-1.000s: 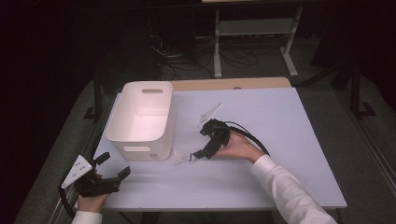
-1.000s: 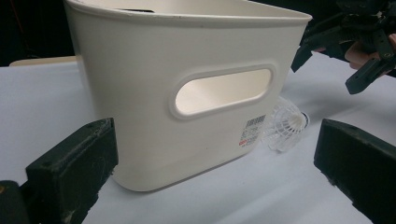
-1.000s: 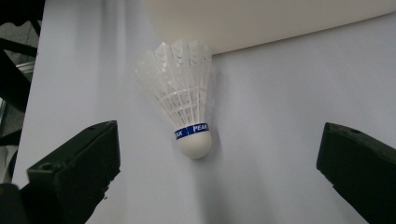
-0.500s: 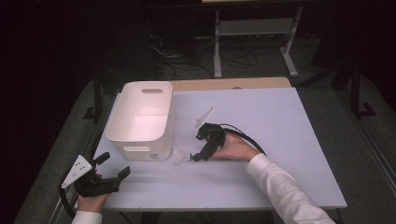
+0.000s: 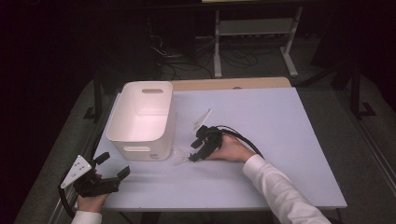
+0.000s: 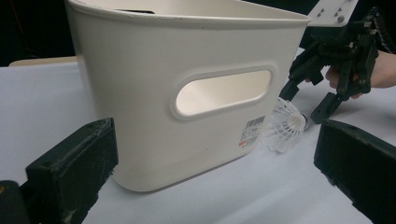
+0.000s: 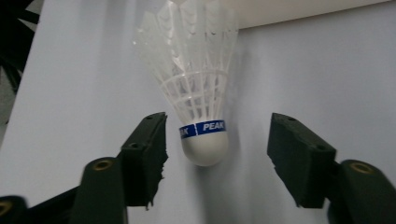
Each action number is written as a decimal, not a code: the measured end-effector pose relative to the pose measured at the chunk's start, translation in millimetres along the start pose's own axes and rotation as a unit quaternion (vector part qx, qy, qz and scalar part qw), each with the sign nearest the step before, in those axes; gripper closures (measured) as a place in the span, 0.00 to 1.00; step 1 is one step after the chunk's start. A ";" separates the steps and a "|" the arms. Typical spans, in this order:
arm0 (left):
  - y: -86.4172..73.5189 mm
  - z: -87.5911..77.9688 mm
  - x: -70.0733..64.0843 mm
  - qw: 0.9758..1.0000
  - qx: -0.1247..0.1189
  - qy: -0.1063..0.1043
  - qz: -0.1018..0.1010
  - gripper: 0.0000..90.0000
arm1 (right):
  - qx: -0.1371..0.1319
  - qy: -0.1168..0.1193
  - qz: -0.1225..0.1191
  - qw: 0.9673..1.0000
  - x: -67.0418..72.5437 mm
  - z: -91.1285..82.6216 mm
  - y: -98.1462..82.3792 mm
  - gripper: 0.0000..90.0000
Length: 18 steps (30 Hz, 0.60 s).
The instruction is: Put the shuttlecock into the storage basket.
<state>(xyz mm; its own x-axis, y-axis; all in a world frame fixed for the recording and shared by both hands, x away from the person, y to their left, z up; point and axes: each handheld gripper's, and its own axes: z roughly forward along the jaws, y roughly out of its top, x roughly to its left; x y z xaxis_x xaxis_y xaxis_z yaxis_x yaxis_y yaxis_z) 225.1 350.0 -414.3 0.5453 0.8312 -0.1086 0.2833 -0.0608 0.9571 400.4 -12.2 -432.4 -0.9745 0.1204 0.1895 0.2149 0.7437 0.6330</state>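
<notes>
A white plastic shuttlecock (image 7: 196,93) with a blue band marked PEAK lies on the table, its cork end toward my right gripper (image 7: 217,154). The right gripper is open, one jaw on each side of the cork, not touching it. From above, the shuttlecock (image 5: 180,157) lies just right of the white bin (image 5: 140,116), with the right gripper (image 5: 194,155) at its cork end. My left gripper (image 5: 114,163) is open near the table's front left corner, aimed at the bin's handle side (image 6: 187,93). The left gripper view has the shuttlecock (image 6: 285,126) beside the bin and the right gripper (image 6: 303,100) over it.
The white bin is empty and stands at the left of the pale table (image 5: 280,121). A wooden strip (image 5: 233,84) runs along the table's far edge. Behind it, in the dark, are a metal stand (image 5: 252,28) and cables on the floor.
The right gripper has moved left and down toward the shuttlecock, so its jaws now flank the cork. The left gripper has stayed where it was.
</notes>
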 end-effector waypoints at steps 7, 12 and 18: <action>0.1 0.0 -0.1 1.000 0.000 0.000 0.000 0.00 | 0.005 0.011 -0.006 1.000 0.5 3.6 -0.6 0.51; 0.0 -0.2 -0.2 1.000 0.000 0.001 -0.002 0.00 | 0.012 0.008 -0.011 1.000 0.9 6.5 -0.7 0.56; 0.0 -0.1 0.0 1.000 0.000 0.000 -0.001 0.00 | 0.020 0.015 -0.009 1.000 1.2 8.1 -1.1 0.69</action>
<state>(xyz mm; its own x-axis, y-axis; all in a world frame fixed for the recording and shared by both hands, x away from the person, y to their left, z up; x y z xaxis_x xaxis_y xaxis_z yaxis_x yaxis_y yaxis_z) 225.0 350.1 -414.2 0.5448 0.8313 -0.1101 0.2841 -0.0595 0.9570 398.5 -7.5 -438.9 -0.9758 0.0869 0.2005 0.1932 0.7714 0.6063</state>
